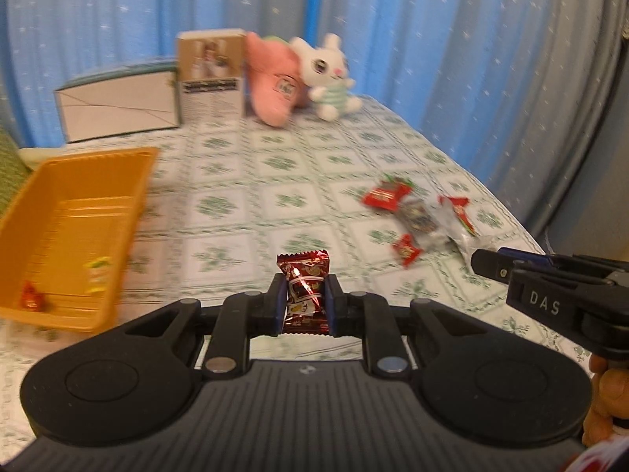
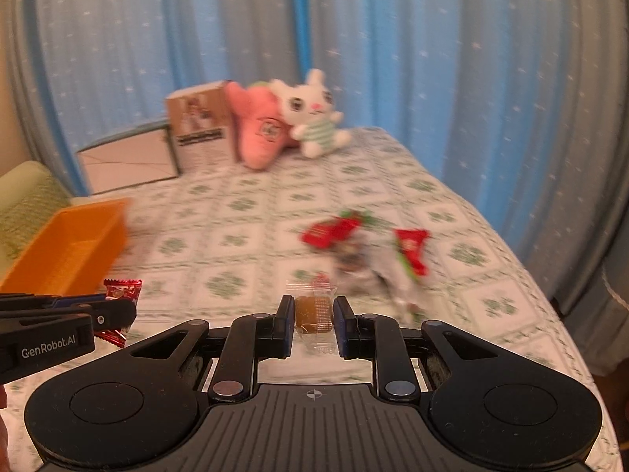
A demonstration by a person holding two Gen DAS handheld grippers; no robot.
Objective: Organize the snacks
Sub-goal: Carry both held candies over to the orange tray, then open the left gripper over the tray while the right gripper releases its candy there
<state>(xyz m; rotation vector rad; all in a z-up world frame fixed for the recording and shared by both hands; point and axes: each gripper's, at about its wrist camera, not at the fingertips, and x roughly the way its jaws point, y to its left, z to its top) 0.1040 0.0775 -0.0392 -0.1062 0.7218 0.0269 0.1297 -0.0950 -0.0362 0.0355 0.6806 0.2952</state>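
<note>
Red candy [image 1: 306, 293]: clamped upright between the blue pads of the left gripper [image 1: 306, 305], lifted above the tablecloth [image 1: 251, 212].
Left gripper: jaws drawn in tight on the foil wrapper.
Right gripper [image 2: 313, 322]: jaws closed on a clear-wrapped brown candy [image 2: 313, 314]; in the left view its tip [image 1: 491, 265] enters at 3 o'clock.
Bin [image 1: 74, 232]: orange, at 9 o'clock of the left gripper, two wrapped sweets [image 1: 94, 275] in its near end.
Pile [image 1: 416, 216]: red and silver snack packets loose on the cloth at 2 o'clock, well apart from the bin.
Far edge: boxes [image 1: 157, 90], pink carrot toy [image 1: 275, 82] and white rabbit toy [image 1: 326, 74] at 12 o'clock, before a blue curtain [image 1: 432, 39].
</note>
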